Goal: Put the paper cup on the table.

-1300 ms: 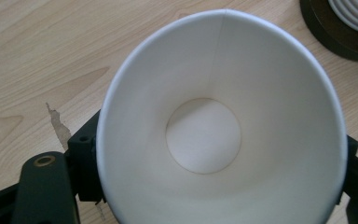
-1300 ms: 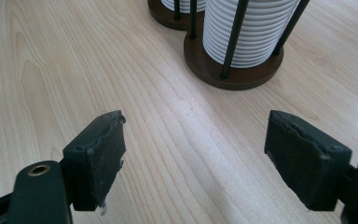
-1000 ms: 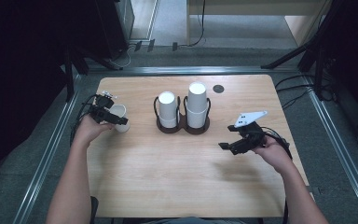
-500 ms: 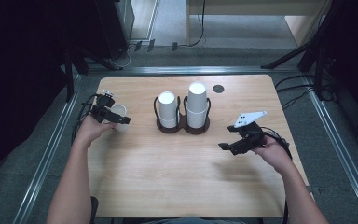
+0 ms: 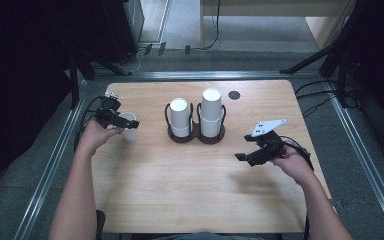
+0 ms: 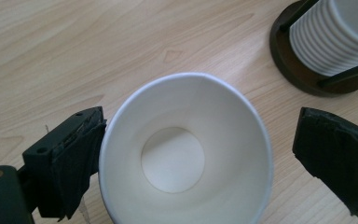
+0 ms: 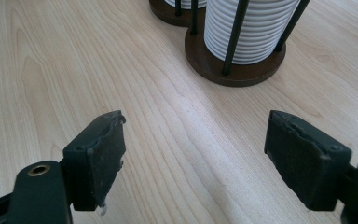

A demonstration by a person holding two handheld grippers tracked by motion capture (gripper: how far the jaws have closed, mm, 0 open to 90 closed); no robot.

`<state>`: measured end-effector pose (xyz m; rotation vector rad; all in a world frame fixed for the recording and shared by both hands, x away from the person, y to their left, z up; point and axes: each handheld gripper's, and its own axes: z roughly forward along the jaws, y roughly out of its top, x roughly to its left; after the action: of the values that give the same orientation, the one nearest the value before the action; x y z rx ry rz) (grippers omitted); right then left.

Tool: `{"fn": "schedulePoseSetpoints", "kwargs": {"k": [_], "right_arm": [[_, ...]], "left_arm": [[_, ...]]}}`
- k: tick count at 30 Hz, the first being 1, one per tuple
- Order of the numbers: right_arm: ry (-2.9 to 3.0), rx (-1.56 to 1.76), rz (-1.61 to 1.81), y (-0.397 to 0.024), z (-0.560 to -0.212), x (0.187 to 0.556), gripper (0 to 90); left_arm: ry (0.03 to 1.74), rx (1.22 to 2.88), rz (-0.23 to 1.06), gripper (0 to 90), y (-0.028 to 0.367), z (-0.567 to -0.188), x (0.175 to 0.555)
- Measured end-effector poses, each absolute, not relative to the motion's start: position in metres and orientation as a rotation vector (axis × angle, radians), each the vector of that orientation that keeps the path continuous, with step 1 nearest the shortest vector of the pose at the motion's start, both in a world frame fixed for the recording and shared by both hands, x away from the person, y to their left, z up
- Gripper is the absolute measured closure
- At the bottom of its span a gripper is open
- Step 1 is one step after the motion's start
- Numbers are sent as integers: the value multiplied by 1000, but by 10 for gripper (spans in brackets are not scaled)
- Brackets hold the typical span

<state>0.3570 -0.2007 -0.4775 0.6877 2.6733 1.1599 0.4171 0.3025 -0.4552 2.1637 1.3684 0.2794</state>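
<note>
Near the table's left edge, left gripper [image 5: 125,123] just opened, jaws straddling upright paper cup [image 6: 184,154].

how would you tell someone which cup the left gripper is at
On the wooden table, go left of the dark two-post cup holder toward the left edge. The single paper cup stands there, mouth up, between the open left gripper jaws. Unlike the stacked, upside-down cups, it stands alone and empty.
</note>
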Motion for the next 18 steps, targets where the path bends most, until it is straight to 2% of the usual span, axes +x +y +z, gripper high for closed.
{"fn": "schedulePoseSetpoints", "kwargs": {"k": [9,18], "right_arm": [[2675,683,1153,-201,-478,356,203],[2676,676,1150,-200,-477,356,203]], "left_arm": [[1356,2120,336,32,305,-438,411],[1325,2069,307,33,302,-427,407]]}}
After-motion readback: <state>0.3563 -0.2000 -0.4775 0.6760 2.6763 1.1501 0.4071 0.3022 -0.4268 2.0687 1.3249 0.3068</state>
